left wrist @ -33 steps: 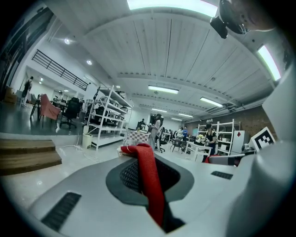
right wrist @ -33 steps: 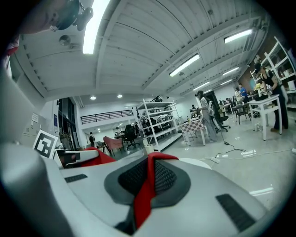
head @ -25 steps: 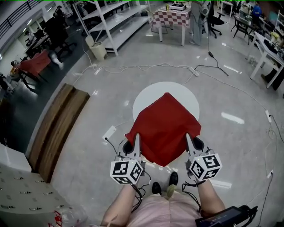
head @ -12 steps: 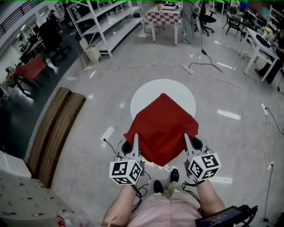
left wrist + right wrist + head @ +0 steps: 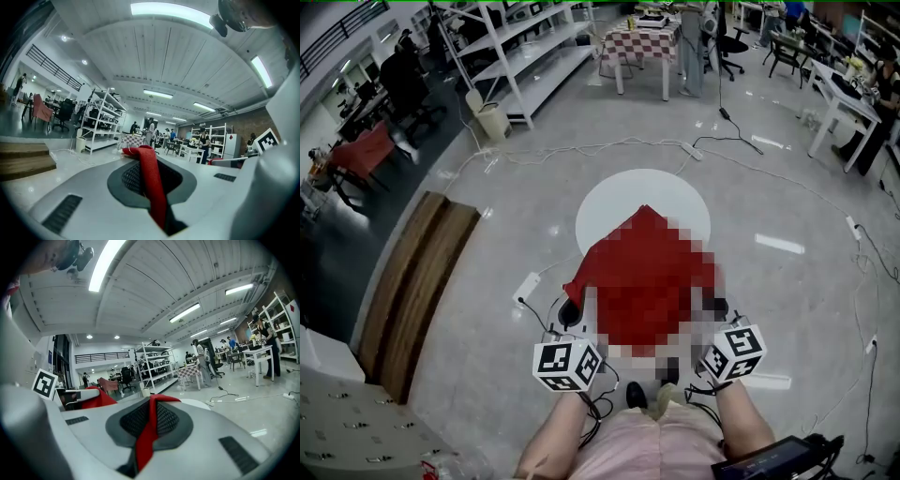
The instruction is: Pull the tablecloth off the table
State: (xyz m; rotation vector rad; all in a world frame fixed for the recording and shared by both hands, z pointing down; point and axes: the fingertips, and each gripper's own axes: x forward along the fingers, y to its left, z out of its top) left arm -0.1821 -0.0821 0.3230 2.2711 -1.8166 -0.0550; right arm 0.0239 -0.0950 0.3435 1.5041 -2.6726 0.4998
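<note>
In the head view, the red tablecloth (image 5: 643, 267) sits at centre frame, its far corner on the round white desk (image 5: 614, 199) and its near edge stretched toward the bottom. The left gripper (image 5: 149, 180) has its fingers pinched tight on the lower-left edge. The right gripper (image 5: 148, 427) squeezes a red fold at the lower right.

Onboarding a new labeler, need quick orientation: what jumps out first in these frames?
The red tablecloth grabs the eye. It lies partly over the round white table at mid-floor, and its near edge is pinched by the left gripper and the right gripper, both with jaws shut on it. After that, the checkered table at the far end and the wooden platform on the left stand out.
</note>
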